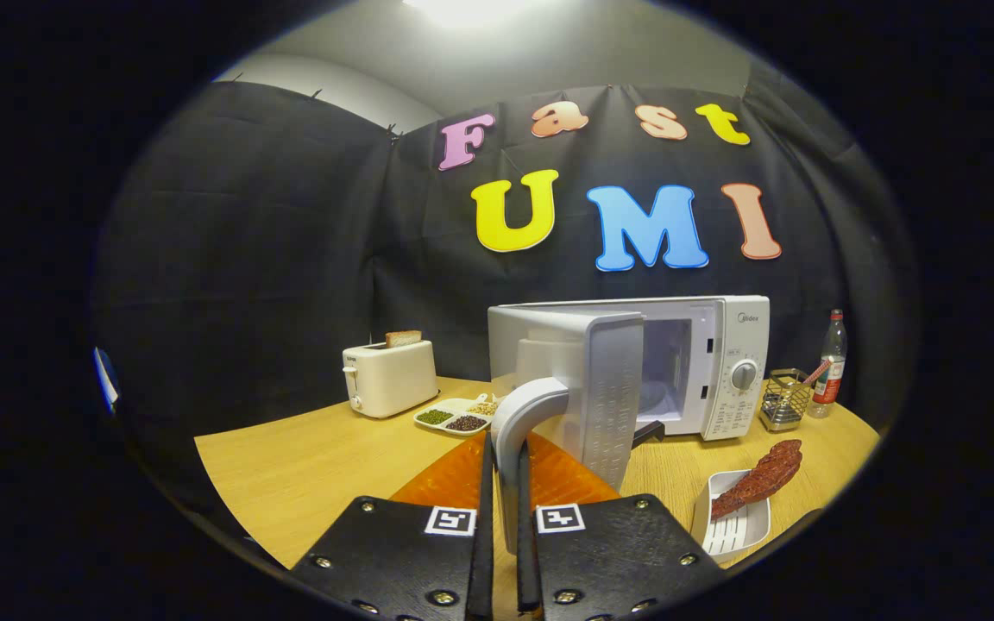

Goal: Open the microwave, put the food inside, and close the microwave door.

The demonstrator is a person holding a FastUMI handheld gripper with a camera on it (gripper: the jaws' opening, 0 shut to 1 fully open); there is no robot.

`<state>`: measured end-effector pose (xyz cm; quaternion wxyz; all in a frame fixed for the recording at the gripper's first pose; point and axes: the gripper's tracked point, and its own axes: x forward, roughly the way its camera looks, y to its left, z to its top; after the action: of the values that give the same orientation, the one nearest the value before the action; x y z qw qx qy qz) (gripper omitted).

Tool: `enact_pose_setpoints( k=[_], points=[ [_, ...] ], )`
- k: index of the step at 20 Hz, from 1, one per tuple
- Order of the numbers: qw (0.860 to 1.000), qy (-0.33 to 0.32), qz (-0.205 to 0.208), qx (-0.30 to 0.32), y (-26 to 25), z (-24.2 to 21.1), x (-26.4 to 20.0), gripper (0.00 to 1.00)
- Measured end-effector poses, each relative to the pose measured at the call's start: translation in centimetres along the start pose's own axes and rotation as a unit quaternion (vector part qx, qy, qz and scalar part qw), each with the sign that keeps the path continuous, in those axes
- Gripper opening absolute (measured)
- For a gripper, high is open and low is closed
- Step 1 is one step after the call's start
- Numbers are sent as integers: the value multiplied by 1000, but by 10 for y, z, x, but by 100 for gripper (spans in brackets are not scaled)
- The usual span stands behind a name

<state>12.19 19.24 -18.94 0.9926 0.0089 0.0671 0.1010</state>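
- Fingers (506, 517) stand narrow, closed on the door handle (521, 423) of the microwave (713, 362); the handle's lower end runs down between them.
- Microwave door (588, 388) is swung open toward the camera, edge-on, with the cavity showing behind it.
- Food, a reddish-brown piece (760, 479), lies across a white tray (734, 526) on the tabletop (307, 457), in front of the microwave and to the right of the fingers.
- Orange mat (462, 479) lies on the tabletop just beyond the fingers, under the door.
- Toaster (389, 377) with a bread slice stands well to the left, a divided dish (456, 416) beside it.
- Wire basket (784, 398) and bottle (830, 364) stand right of the microwave.
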Motion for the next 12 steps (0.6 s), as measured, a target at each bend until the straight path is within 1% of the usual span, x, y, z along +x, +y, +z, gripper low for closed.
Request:
enact_pose_setpoints(
  k=[1,3,5,8,12],
  points=[
    [1000,-5,-7,-6,10,0,0,11],
    [999,-9,-33,-6,21,-1,1,11],
    [999,-15,-47,4,36,-2,2,11],
    [997,-25,-70,-1,53,0,4,11],
    [997,-19,-81,7,70,-3,8,11]
  ],
)
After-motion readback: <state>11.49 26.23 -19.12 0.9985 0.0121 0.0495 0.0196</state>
